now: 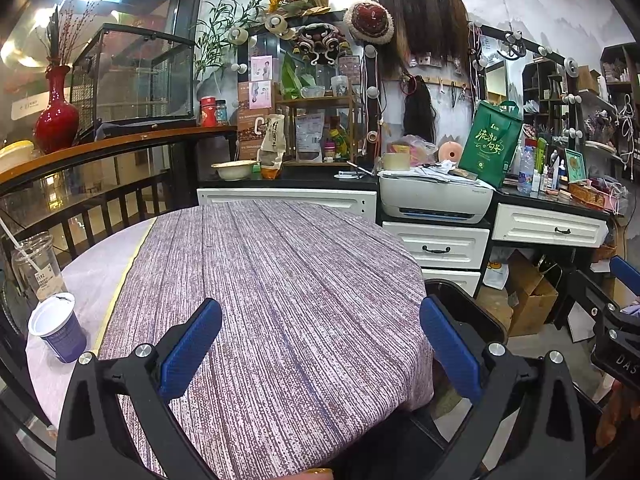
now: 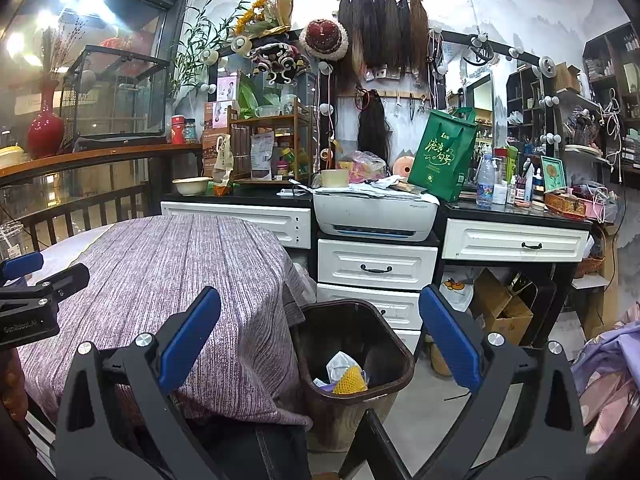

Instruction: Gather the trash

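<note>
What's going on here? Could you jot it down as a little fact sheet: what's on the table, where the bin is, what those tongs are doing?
table: round, purple cloth
on table: blue cup, clear cup with straw, both at left edge
bin: brown, on floor right of table
in bin: yellow net, white wrapper
left tongs: open, empty, over table
right tongs: open, empty, above bin

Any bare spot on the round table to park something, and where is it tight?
The striped purple tablecloth is bare from the left tool to the far edge. The table's left rim is crowded: blue-and-white paper cup, clear plastic cup with straw. The black counter behind is cluttered. The brown trash bin already holds trash.
</note>
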`<state>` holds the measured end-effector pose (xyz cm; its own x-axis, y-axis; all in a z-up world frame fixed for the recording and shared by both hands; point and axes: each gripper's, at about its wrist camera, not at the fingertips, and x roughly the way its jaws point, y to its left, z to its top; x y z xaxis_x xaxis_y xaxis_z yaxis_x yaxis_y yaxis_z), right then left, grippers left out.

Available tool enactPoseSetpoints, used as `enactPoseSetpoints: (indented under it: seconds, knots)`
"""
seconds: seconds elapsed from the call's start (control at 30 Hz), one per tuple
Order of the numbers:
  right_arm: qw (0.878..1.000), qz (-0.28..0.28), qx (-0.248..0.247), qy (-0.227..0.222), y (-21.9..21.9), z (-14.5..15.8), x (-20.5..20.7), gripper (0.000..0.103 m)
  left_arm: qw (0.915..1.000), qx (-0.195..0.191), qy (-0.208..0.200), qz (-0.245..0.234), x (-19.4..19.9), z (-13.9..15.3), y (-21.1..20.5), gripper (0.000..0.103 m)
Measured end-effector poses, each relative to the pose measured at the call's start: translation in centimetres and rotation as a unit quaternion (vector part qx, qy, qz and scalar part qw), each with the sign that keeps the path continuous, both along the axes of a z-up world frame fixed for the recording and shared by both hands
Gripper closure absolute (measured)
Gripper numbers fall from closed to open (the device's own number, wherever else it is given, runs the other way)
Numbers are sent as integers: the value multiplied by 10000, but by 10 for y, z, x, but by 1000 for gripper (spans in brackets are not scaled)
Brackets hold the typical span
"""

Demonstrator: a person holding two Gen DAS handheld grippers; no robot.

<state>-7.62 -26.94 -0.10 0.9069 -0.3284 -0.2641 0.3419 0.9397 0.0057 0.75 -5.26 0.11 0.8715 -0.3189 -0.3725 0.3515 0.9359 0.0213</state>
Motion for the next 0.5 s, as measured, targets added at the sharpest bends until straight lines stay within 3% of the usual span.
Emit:
enactPoseSetpoints:
  seconds: [0.2,0.5]
  knots:
    - [10000,-1,5,-3,0,0,0,5,9999,-144,47,-28,2,5,3,5]
    - [10000,4,17,-22,-1,-1,-1,5,10000,6,-85,-17,-1,5,0,5]
